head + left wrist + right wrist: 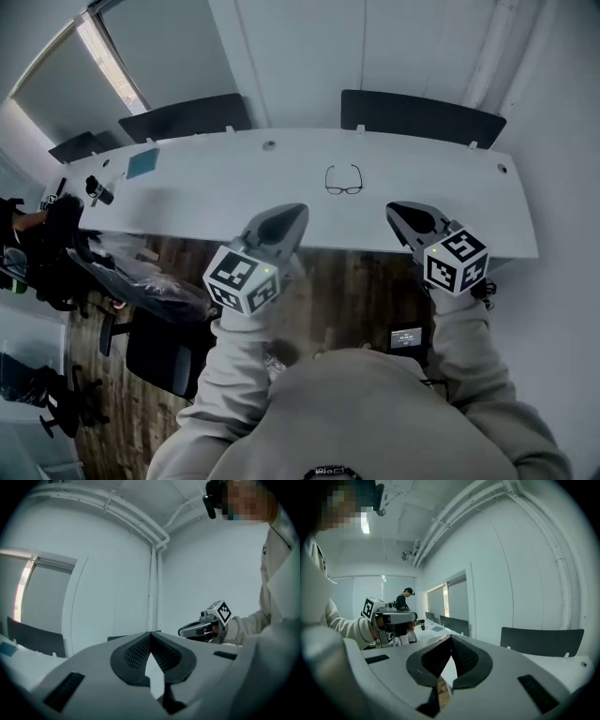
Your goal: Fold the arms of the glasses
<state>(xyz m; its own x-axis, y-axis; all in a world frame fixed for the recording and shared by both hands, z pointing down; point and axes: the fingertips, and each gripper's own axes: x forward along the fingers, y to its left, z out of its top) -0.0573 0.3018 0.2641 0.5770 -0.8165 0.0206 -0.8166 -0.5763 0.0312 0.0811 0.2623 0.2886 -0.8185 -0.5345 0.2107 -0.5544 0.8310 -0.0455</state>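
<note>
A pair of black-framed glasses [343, 180] lies on the long white table [234, 187] with its arms spread open toward the far side. My left gripper [286, 218] hangs shut and empty at the table's near edge, short of the glasses and to their left. Level with it, my right gripper [398, 212] is also shut and empty, to the glasses' right. In the left gripper view my left gripper [151, 634] faces a wall, with the right gripper [183, 631] beside it. The right gripper view shows my right gripper [451, 638] and the left gripper [412, 617]. Neither gripper view shows the glasses.
Dark chairs [422, 117] stand behind the table. A teal pad [142, 163] and a small dark object [97, 190] lie at the table's left end. Office chairs [150, 347] crowd the floor at my left. A person [402, 599] stands far off.
</note>
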